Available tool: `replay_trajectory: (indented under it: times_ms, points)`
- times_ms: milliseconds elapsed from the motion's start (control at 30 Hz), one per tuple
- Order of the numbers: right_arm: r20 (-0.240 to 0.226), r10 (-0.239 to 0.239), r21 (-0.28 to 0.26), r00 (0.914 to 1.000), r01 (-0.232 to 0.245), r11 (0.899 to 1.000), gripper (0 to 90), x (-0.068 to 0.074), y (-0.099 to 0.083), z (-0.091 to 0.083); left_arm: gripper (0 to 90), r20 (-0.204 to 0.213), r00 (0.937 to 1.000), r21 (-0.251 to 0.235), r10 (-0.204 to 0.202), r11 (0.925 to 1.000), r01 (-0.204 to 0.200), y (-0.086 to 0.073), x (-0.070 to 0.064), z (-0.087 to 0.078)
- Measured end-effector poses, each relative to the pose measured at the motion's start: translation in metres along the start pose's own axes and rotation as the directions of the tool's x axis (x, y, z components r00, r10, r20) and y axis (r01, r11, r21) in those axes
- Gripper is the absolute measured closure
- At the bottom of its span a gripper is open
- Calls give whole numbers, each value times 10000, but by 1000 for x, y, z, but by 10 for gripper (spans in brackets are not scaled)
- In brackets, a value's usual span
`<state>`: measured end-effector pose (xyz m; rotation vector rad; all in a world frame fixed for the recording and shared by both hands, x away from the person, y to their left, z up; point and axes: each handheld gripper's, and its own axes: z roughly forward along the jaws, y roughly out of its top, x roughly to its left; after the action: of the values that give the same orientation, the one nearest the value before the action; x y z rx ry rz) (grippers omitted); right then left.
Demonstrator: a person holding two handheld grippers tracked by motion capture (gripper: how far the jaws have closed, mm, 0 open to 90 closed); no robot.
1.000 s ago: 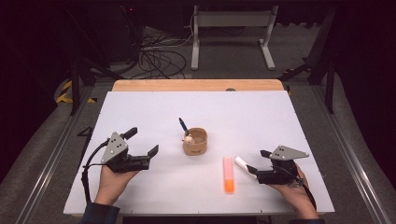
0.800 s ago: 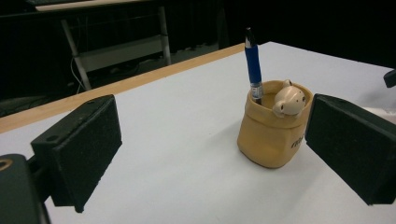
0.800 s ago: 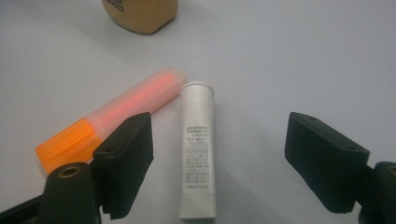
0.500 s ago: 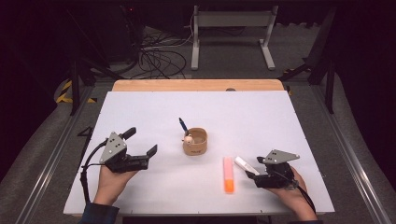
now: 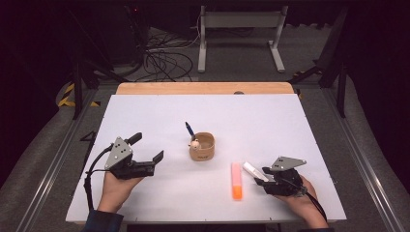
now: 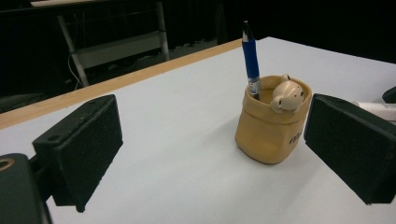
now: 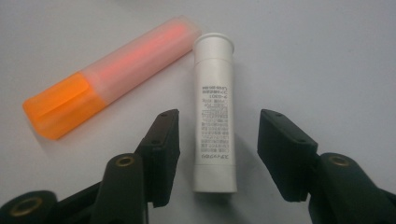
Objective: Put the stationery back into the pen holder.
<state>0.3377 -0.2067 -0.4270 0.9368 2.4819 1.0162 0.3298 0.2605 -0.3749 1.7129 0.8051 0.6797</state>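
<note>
A tan holder [image 5: 202, 147] [image 6: 272, 125] with a small animal figure on its rim stands mid-table and has a blue pen [image 5: 189, 129] [image 6: 250, 54] upright in it. An orange highlighter [image 5: 236, 180] [image 7: 113, 75] lies flat to its right. Beside that lies a white tube [image 5: 253, 170] [image 7: 214, 107] with small print. My right gripper [image 5: 263, 181] [image 7: 218, 156] is open, low over the table, its jaws on either side of the tube's near end without touching it. My left gripper [image 5: 147, 152] [image 6: 215, 149] is open, left of the holder and pointed at it.
The white table [image 5: 145, 116] has a wooden strip [image 5: 203, 88] along its far edge. Behind it, on the dark floor, are cables [image 5: 164, 58] and a metal stand [image 5: 241, 29]. Rails run along both sides of the table.
My right gripper has dropped and slid left toward the white tube, so its jaws now straddle it. The left gripper has stayed in place.
</note>
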Motion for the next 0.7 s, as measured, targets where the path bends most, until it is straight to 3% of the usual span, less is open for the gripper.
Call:
replay_trajectory:
  times_ms: [467,700]
  points:
    - [-82,-103,251,9999,105,9996,605,1,-1,3,55,106,9999,-10,-27,10000,27,-1,0,1]
    - [-40,88,448,10000,-86,9990,639,3,1,4,55,186,9998,2,-44,10000,44,0,-1,1]
